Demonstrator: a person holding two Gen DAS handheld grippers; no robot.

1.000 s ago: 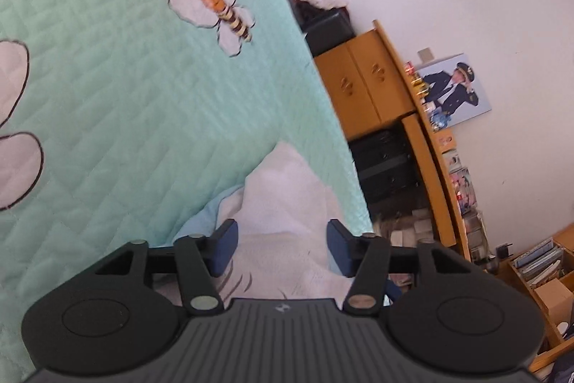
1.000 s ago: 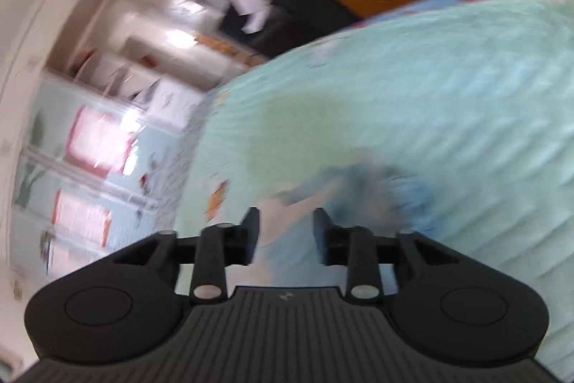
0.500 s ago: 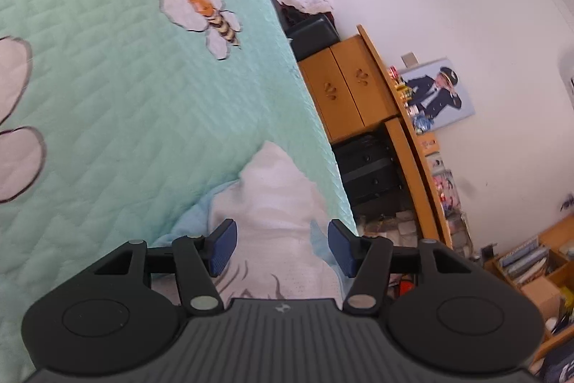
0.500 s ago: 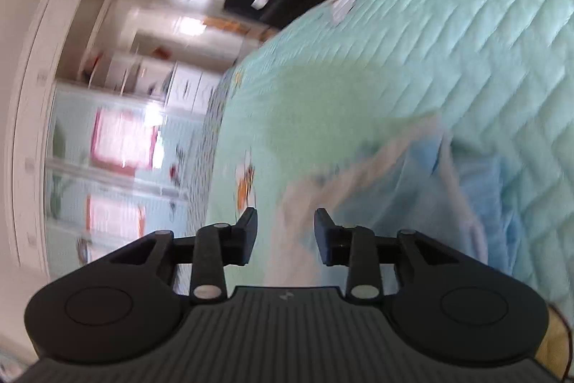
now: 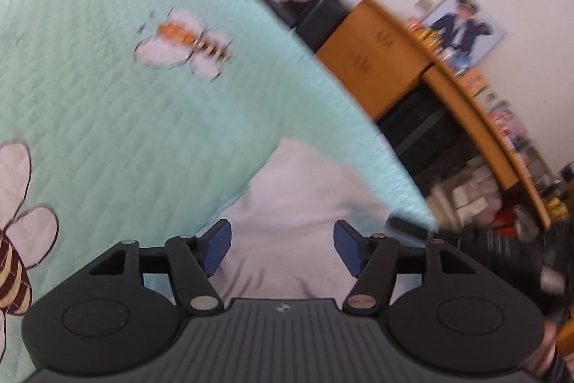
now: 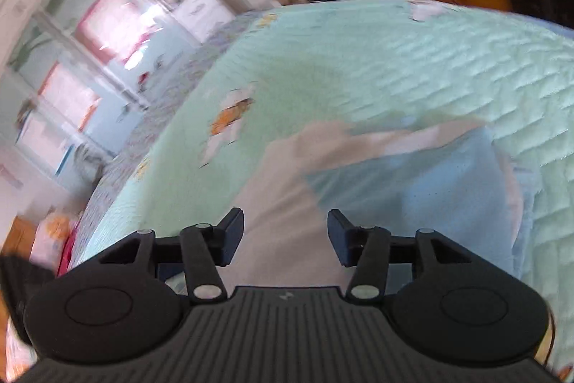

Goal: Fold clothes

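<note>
A small white and light blue garment (image 5: 305,200) lies on a mint quilted bedspread (image 5: 107,117) near the bed's right edge. My left gripper (image 5: 281,248) hovers over its white part, jaws opening, pads clear of the cloth. In the right wrist view the same garment (image 6: 394,182) shows a white panel on the left and a blue panel on the right. My right gripper (image 6: 285,236) is above the white panel, jaws opening wide, nothing pinched between them. Both views are motion-blurred.
Bee appliqués (image 5: 186,45) decorate the bedspread. Past the bed's right edge stand a wooden cabinet (image 5: 376,49), dark boxes (image 5: 419,128) and a cluttered floor. White shelving (image 6: 107,34) lines the wall beyond the bed in the right wrist view.
The right gripper's jaws have spread apart and it has shifted over the garment. The left gripper has rolled and lifted a little; its jaws are slightly wider.
</note>
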